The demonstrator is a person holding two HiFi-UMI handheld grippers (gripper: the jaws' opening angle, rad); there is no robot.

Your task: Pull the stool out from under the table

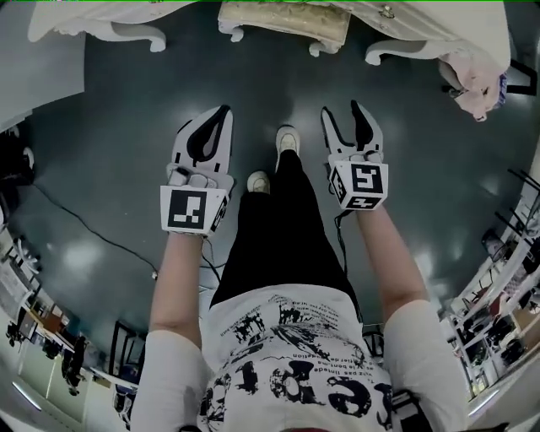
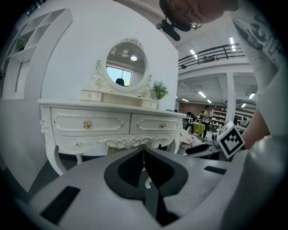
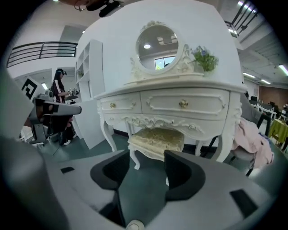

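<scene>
The stool point(image 1: 283, 21) has a gold cushion and white carved legs, and it stands tucked under the white dressing table point(image 1: 422, 25) at the top of the head view. The right gripper view shows the stool point(image 3: 156, 140) straight ahead beneath the table's drawers point(image 3: 180, 105), some way off. My left gripper point(image 1: 221, 116) is shut, its tips meeting with nothing between them. My right gripper point(image 1: 344, 114) is open and empty. Both hover above the dark floor, short of the stool, on either side of the person's feet point(image 1: 287, 139).
A pink cloth point(image 1: 472, 72) hangs on a frame right of the table. A black cable point(image 1: 84, 224) runs over the floor at the left. A tall white cabinet point(image 3: 90, 90) stands left of the table. A person point(image 3: 58, 90) stands far off.
</scene>
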